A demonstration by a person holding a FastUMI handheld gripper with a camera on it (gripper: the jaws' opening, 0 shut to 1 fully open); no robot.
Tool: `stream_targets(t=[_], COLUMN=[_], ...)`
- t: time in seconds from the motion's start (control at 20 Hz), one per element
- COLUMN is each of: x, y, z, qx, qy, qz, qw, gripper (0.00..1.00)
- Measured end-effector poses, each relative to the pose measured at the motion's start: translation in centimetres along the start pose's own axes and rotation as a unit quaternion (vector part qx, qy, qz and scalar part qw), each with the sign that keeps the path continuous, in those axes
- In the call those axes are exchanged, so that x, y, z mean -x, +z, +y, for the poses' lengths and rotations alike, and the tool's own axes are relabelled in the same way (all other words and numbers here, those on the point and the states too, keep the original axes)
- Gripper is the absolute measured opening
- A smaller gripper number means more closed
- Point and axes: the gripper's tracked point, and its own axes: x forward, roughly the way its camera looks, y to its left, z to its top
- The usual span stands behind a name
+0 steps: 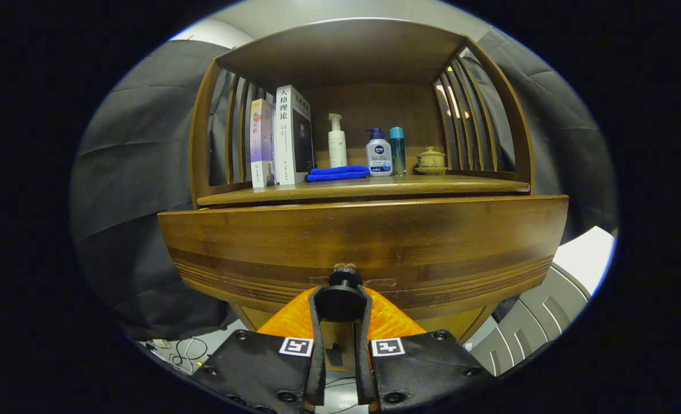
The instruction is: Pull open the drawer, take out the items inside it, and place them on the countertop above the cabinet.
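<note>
I am viewing gripper [340,303] clenching round knob [341,300], both fingers [315,322] pressing its sides. Knob sitting centre on drawer front [363,241], drawer projecting forward beneath countertop [374,188]. Countertop carrying 2 books [281,137], 3 bottles [379,152], 1 blue cloth [338,173], 1 lidded cup [431,159]. Front countertop edge lying bare; open strip running ahead of items.

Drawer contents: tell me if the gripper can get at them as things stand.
Probably not yet. The gripper is shut on the drawer knob, and the drawer front hides the inside, so it must let go and reach over it.
</note>
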Motion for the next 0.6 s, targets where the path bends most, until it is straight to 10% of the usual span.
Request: stream_targets(t=[0.6], x=[6.4], y=[-2.5], z=[0.8], qx=[0.021], qy=[0.034], qz=[0.015], qw=[0.999], gripper=[0.23])
